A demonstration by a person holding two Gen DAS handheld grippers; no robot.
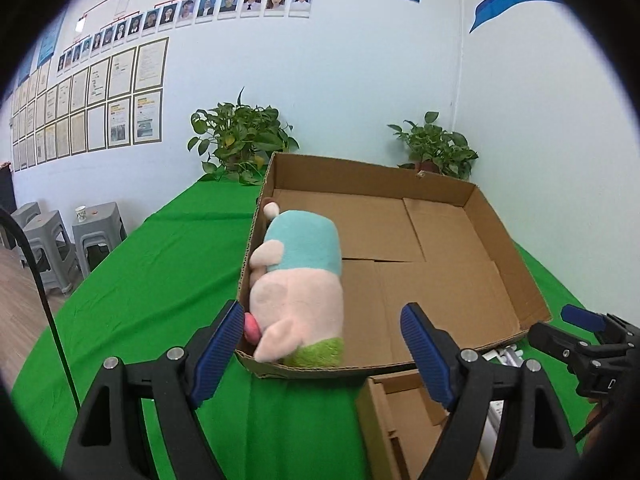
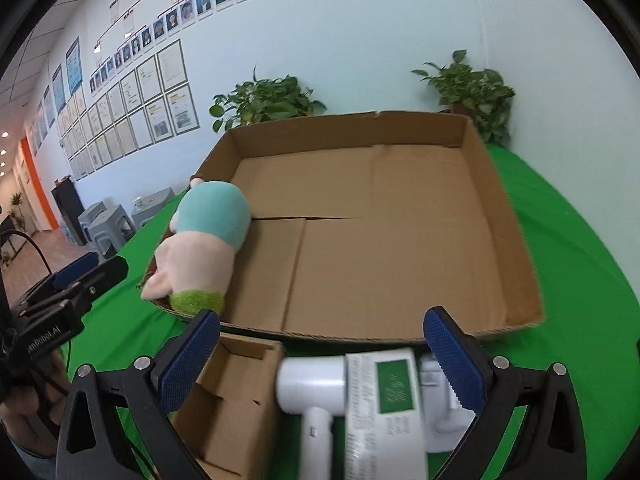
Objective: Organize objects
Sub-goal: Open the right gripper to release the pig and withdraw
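Plush toy crowds tray left wall; rest free.

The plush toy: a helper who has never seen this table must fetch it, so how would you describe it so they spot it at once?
On the green-covered table sits a wide, shallow cardboard tray. The plush toy lies inside it along its left wall, the only thing in the tray. It is soft, pale pink with a teal middle and a green end, unlike the white items and small box outside.
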